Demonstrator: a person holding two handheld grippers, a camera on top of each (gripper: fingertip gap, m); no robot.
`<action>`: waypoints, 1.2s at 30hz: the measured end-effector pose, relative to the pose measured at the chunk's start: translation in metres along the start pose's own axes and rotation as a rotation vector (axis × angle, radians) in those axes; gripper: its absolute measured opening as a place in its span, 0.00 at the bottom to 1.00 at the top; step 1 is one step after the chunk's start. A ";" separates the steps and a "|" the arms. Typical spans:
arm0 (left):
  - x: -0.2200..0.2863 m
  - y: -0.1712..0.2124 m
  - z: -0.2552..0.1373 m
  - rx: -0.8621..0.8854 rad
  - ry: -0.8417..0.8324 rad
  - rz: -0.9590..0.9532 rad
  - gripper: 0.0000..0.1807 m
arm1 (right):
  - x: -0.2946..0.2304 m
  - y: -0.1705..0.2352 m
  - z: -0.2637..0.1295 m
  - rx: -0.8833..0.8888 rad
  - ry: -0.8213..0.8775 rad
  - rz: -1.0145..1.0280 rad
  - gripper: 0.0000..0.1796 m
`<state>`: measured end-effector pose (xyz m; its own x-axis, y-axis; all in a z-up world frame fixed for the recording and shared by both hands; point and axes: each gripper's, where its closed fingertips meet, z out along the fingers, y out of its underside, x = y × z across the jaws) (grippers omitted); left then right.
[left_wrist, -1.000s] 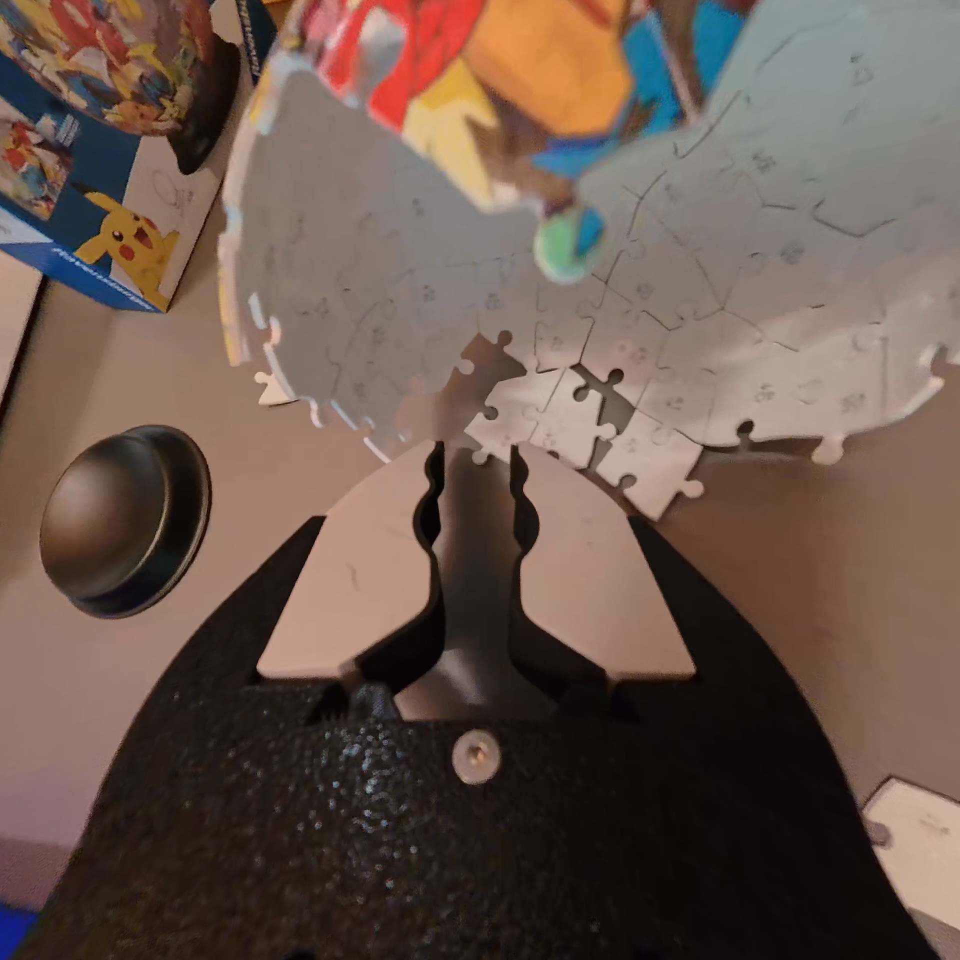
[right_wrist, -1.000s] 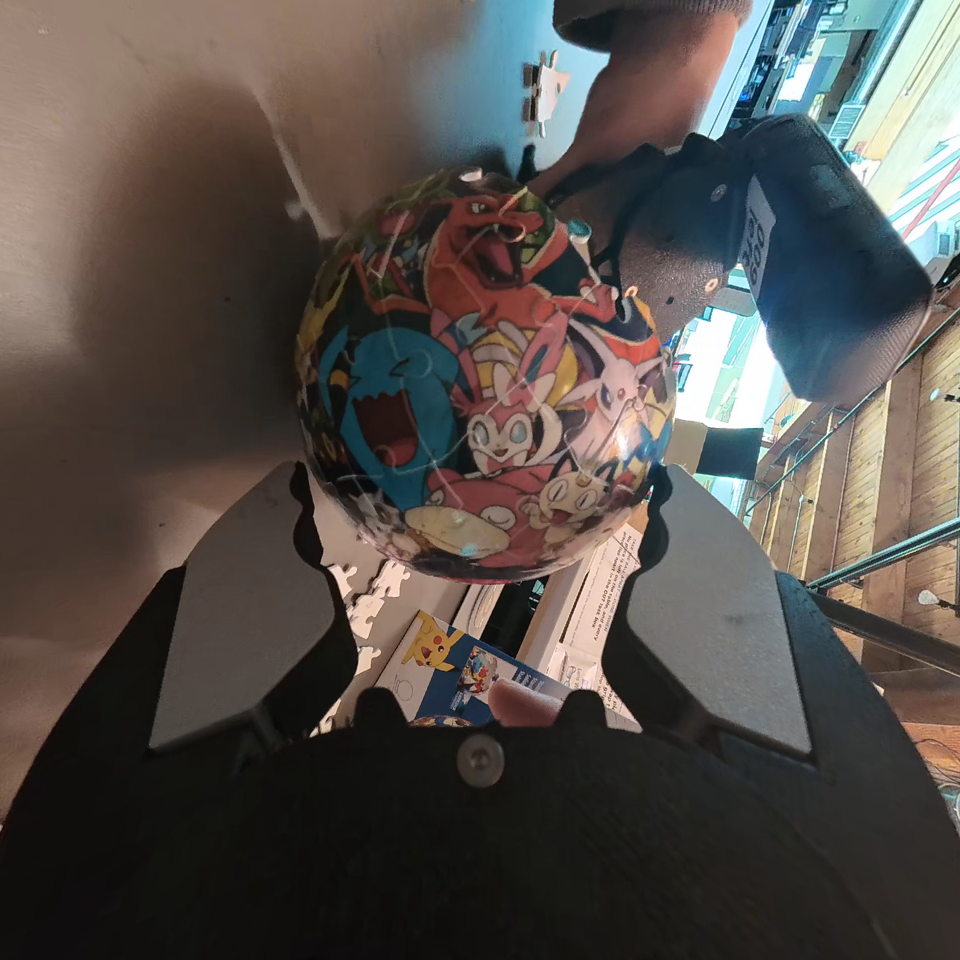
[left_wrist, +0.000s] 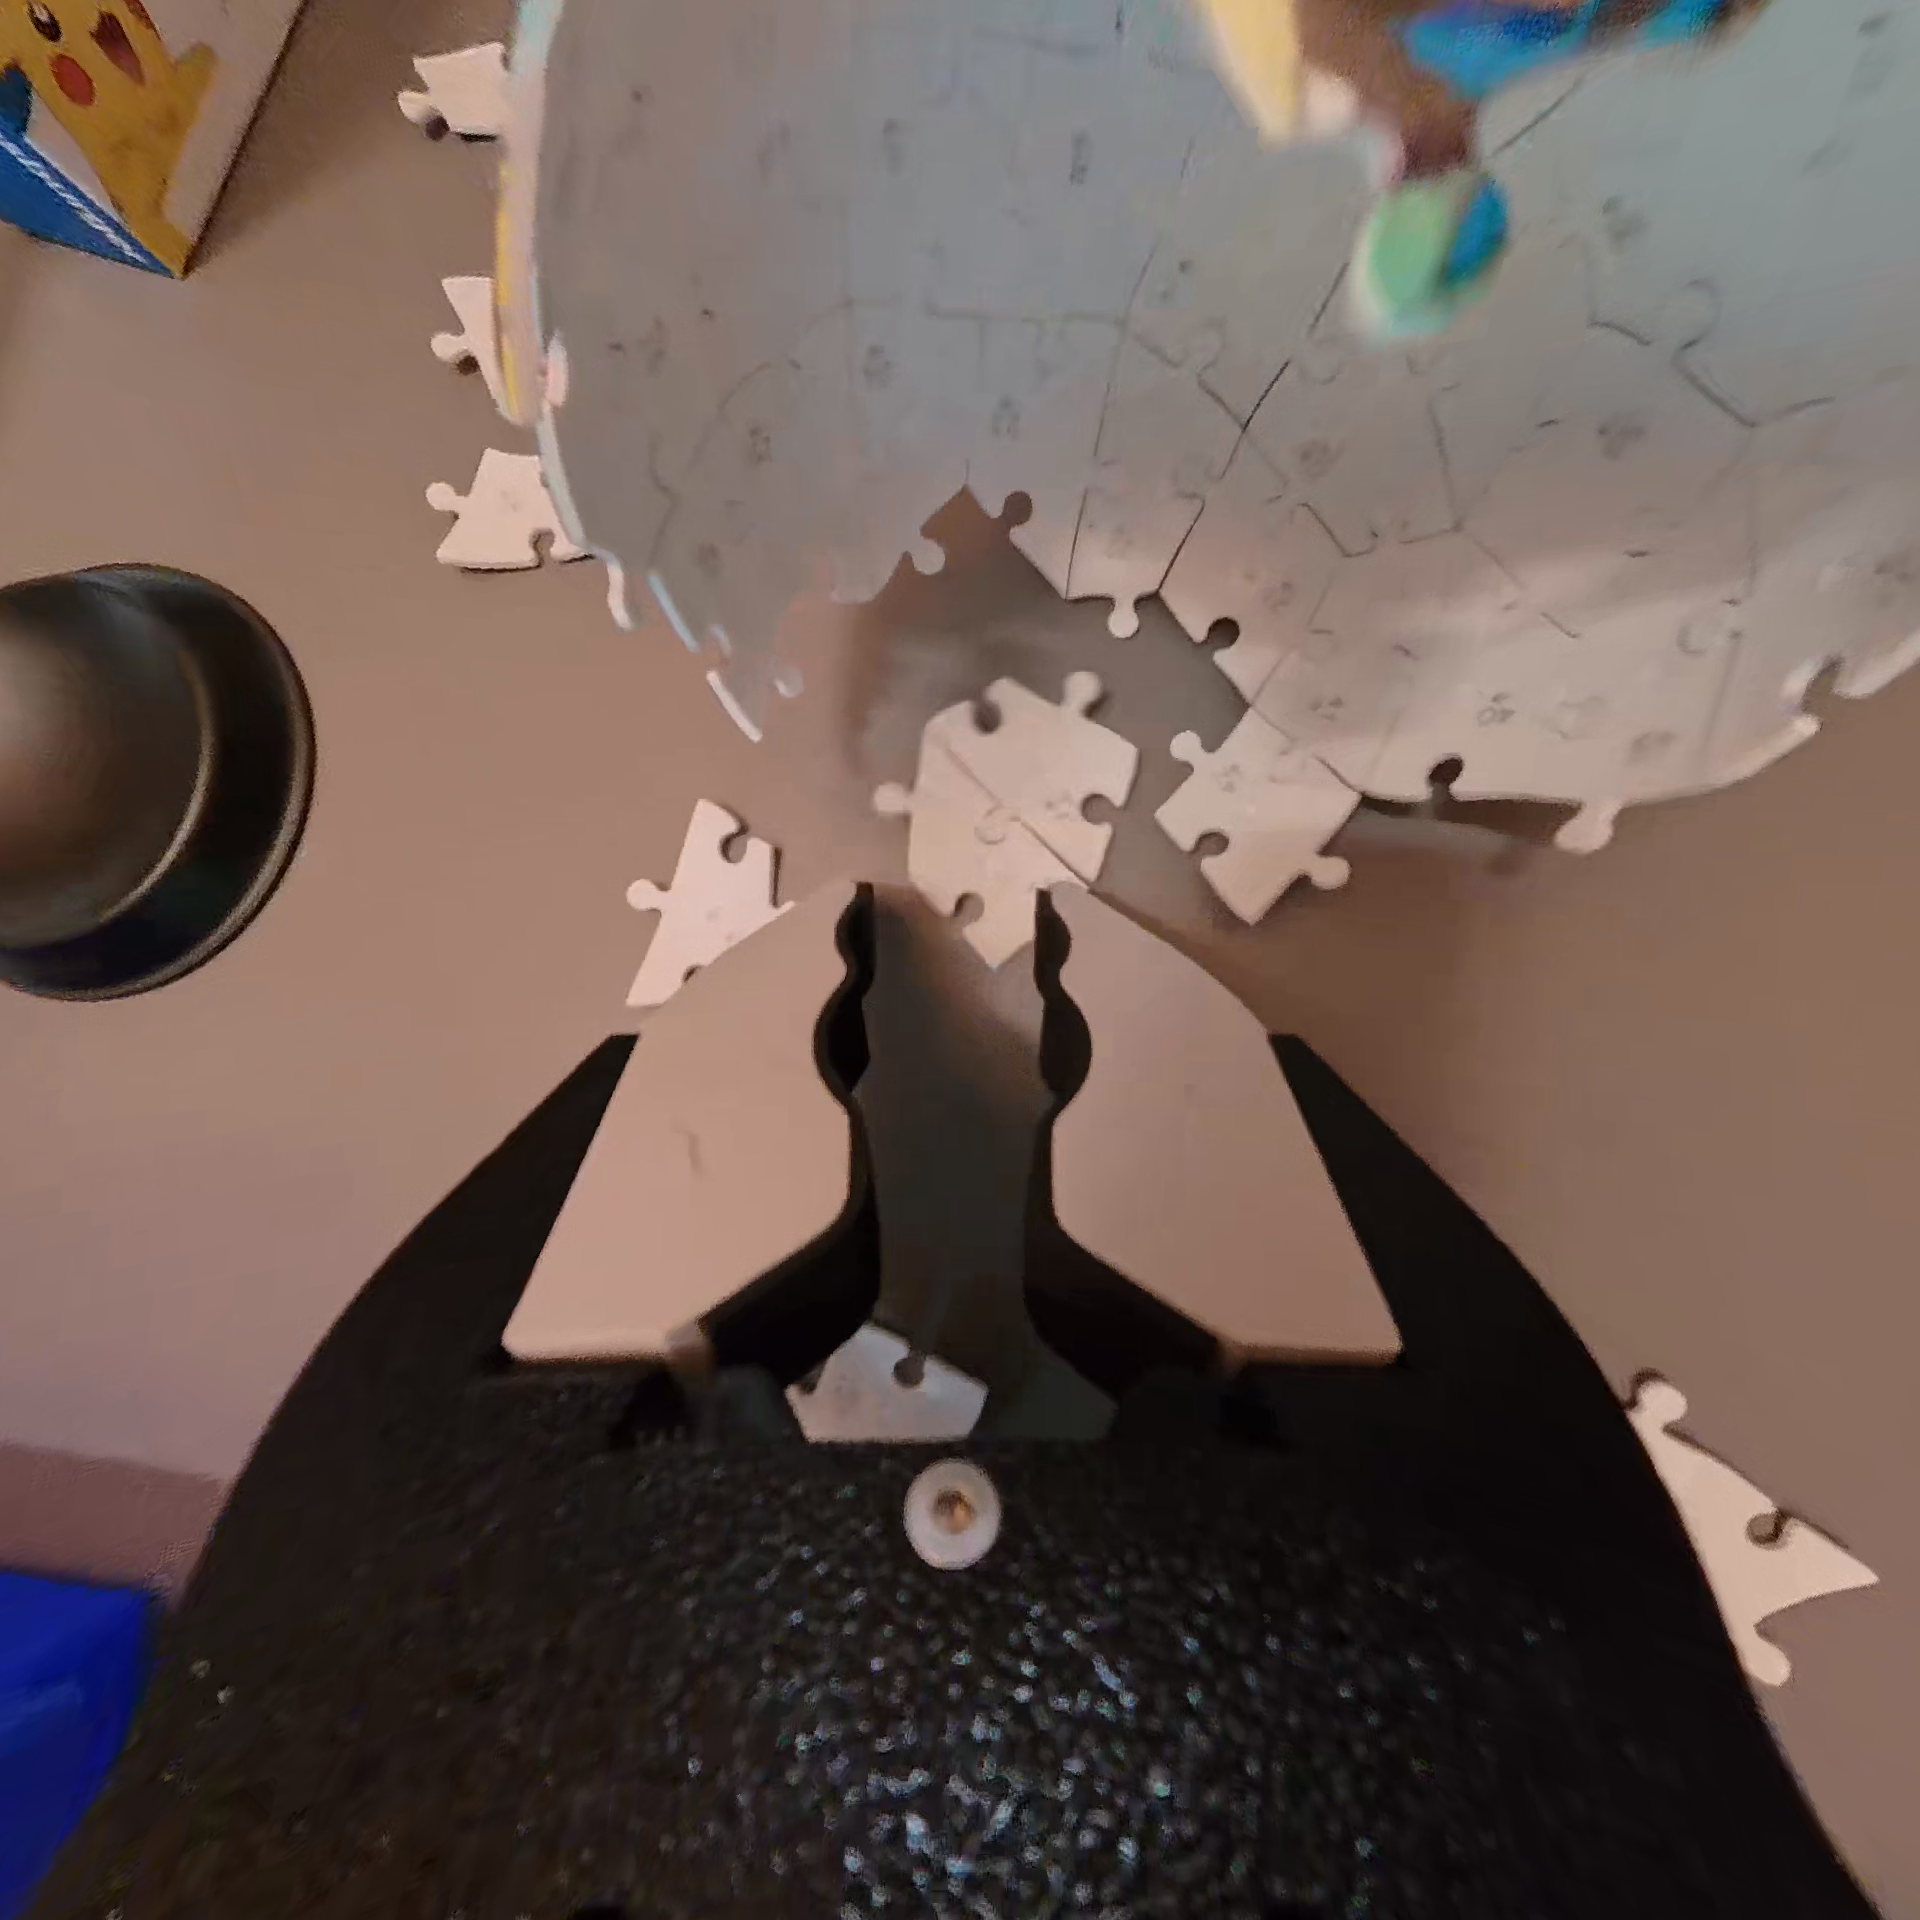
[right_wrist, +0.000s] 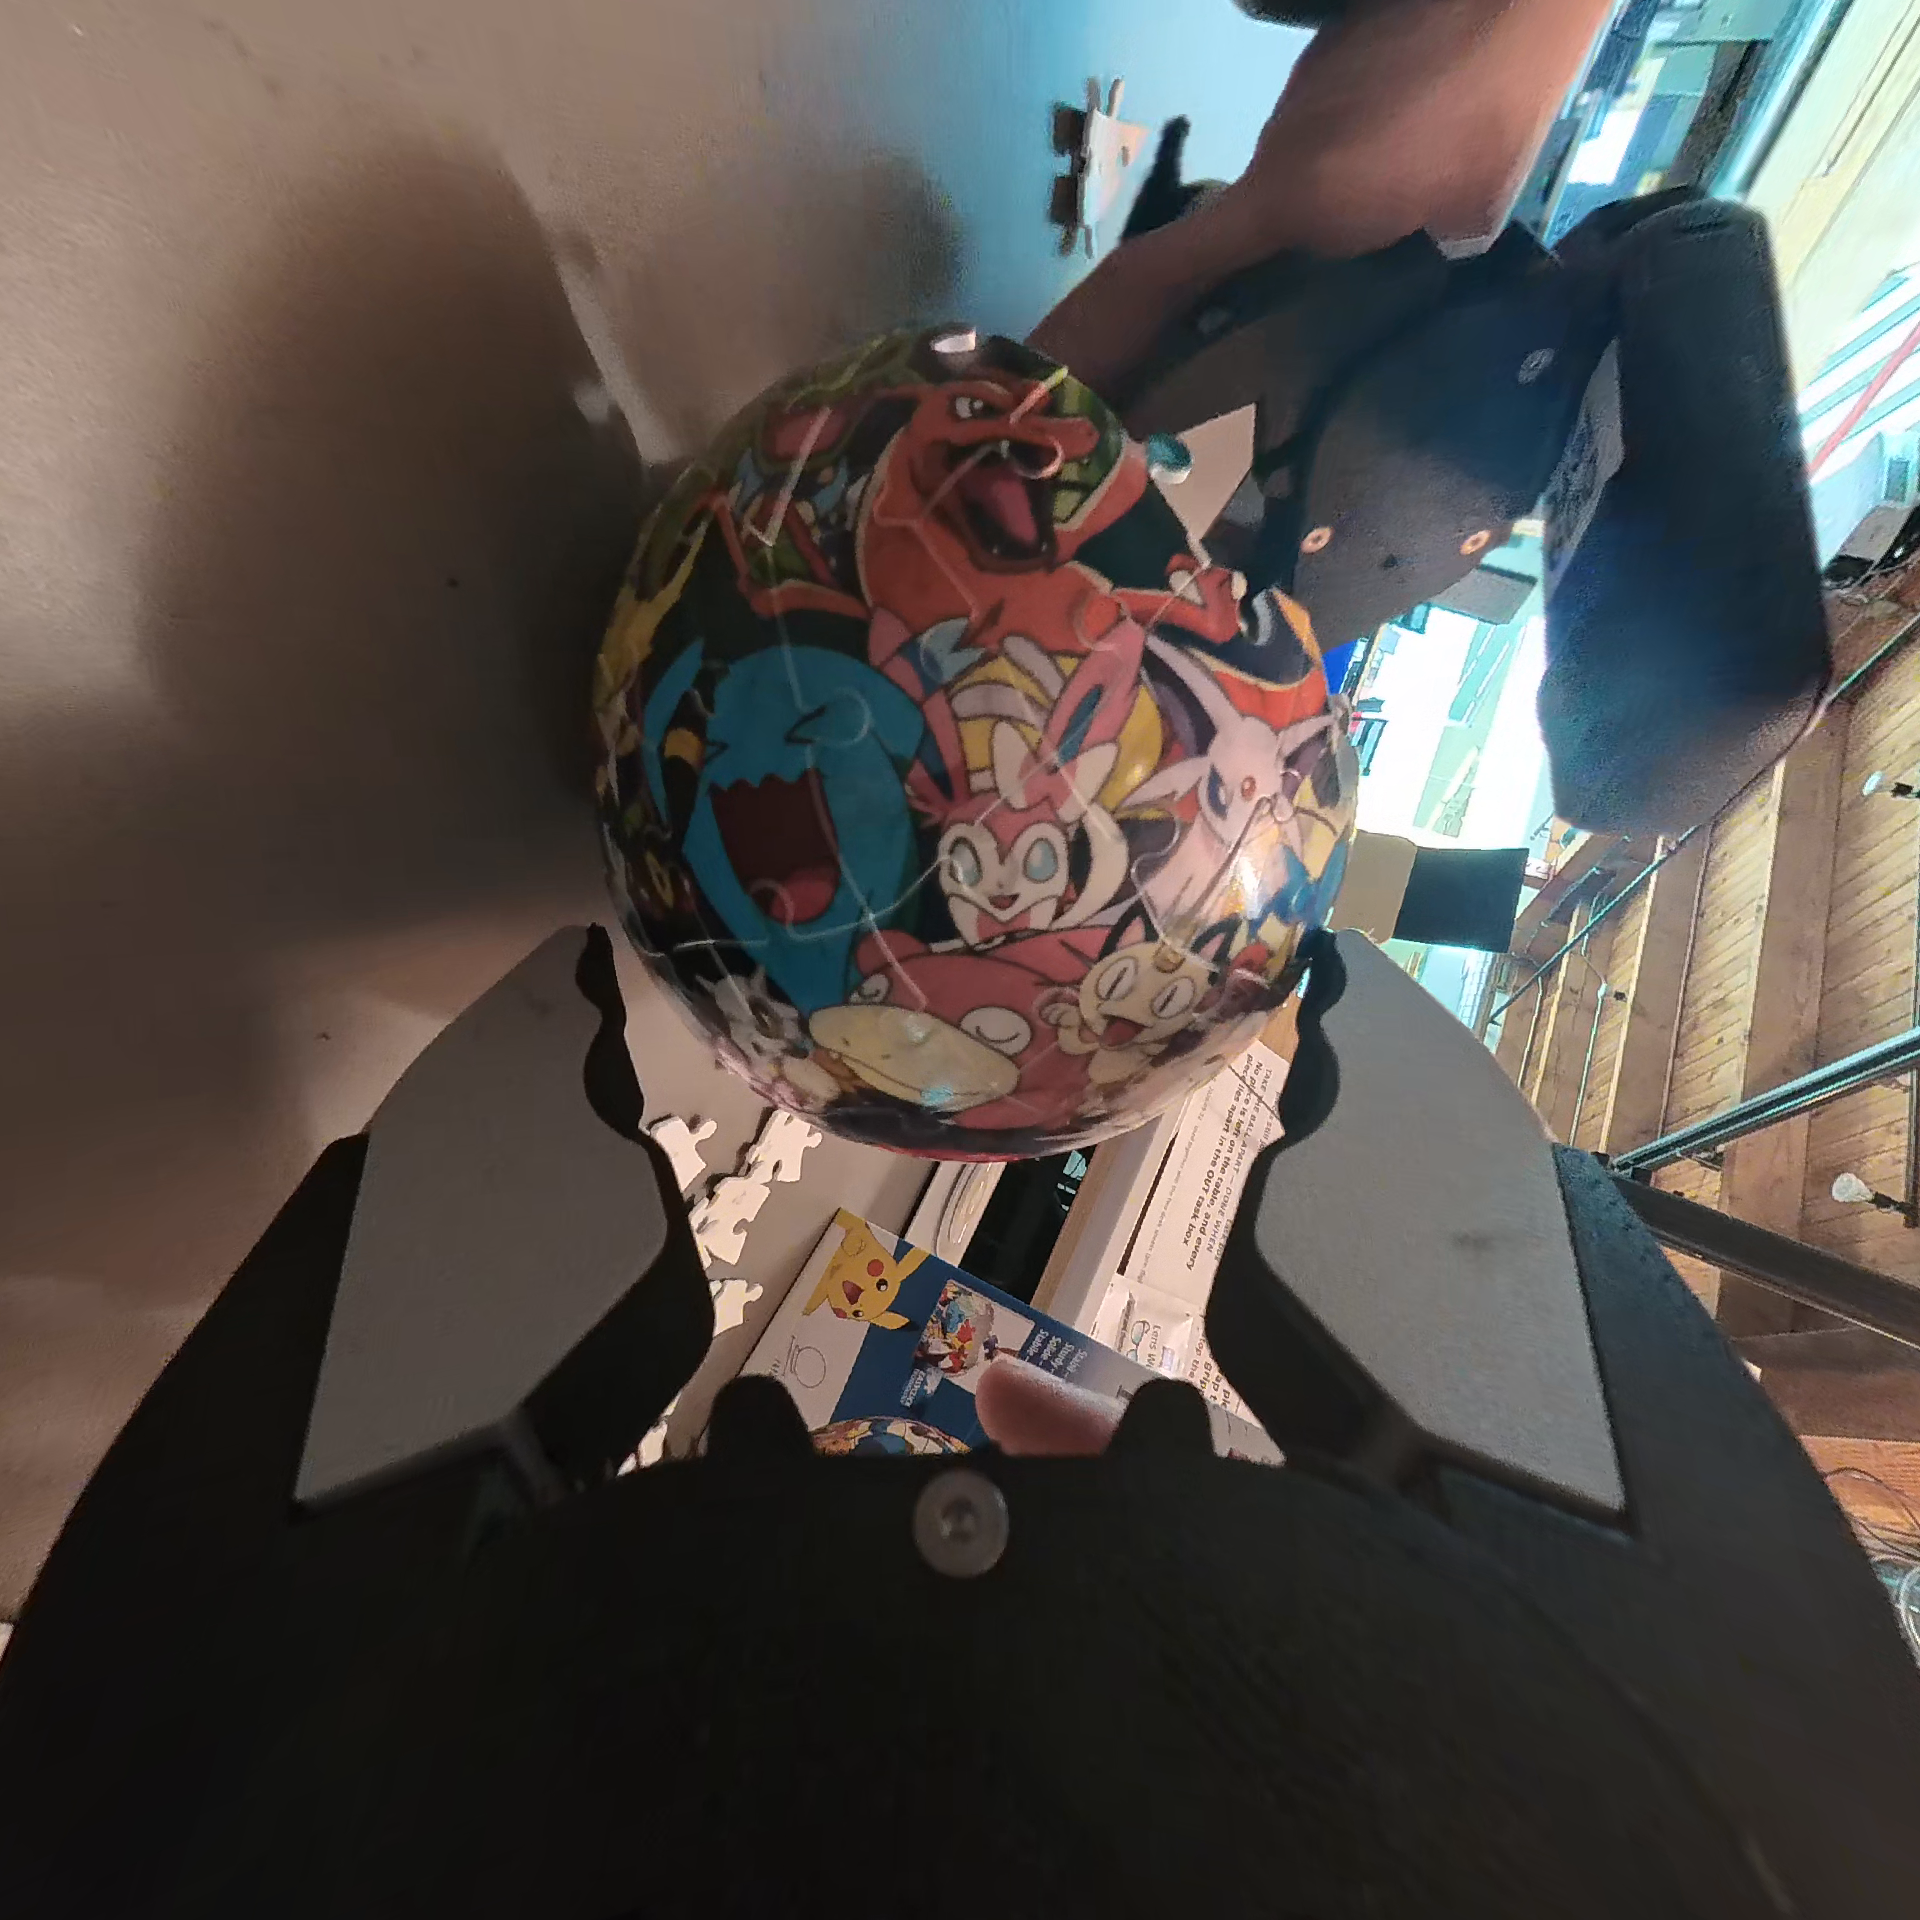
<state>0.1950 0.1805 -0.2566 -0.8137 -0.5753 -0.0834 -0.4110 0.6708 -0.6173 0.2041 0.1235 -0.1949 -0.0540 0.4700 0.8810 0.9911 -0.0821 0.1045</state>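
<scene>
Two views, entered in order.

Left wrist view: the left claw (left_wrist: 951, 904) has its jaws standing a narrow gap apart, with nothing clamped between them. At 12 o'clock from its tips hangs the puzzle ball (left_wrist: 1195, 395), seen from its open side: a grey-white inner shell with a ragged, tabbed edge. A joined pair of pieces (left_wrist: 1023, 805) lies on the surface (left_wrist: 1558, 1091) just ahead of the tips, apparently touching them; whether it is nipped cannot be told. Single loose pieces lie at 10 o'clock (left_wrist: 701, 914) and 1 o'clock (left_wrist: 1257, 831). A dark round stand (left_wrist: 145, 779) sits at 9 o'clock and a printed box (left_wrist: 114, 125) at 11 o'clock.

Right wrist view: the right claw (right_wrist: 961, 966) is spread wide and clamped on the puzzle ball (right_wrist: 971, 748), its tips pressing the ball's two flanks at 9 and 3 o'clock. The left claw (right_wrist: 1236, 457) reaches to the ball's far side at 1 o'clock. A printed box (right_wrist: 914, 1320) and scattered white pieces (right_wrist: 758, 1174) lie below.

Handling, as judged: light, hollow, glossy and likely slippery; the shell is rigid only while interlocked, fragile at the broken rim. Hold it across the widest intact part with a mild squeeze; take pieces by their flat bodies, not their tabs.
</scene>
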 end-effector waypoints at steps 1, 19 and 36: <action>0.001 -0.001 0.001 0.004 0.005 -0.004 0.16 | 0.000 0.000 0.000 0.000 0.001 -0.001 0.68; 0.011 -0.002 0.004 0.017 0.065 -0.009 0.16 | 0.000 -0.001 0.000 0.000 0.003 0.008 0.68; -0.007 -0.011 0.004 0.049 -0.020 -0.177 0.28 | 0.000 0.000 0.000 -0.005 0.004 0.013 0.68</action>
<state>0.2067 0.1754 -0.2522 -0.7219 -0.6918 0.0144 -0.5261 0.5353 -0.6607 0.2043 0.1235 -0.1950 -0.0417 0.4651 0.8843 0.9911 -0.0924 0.0954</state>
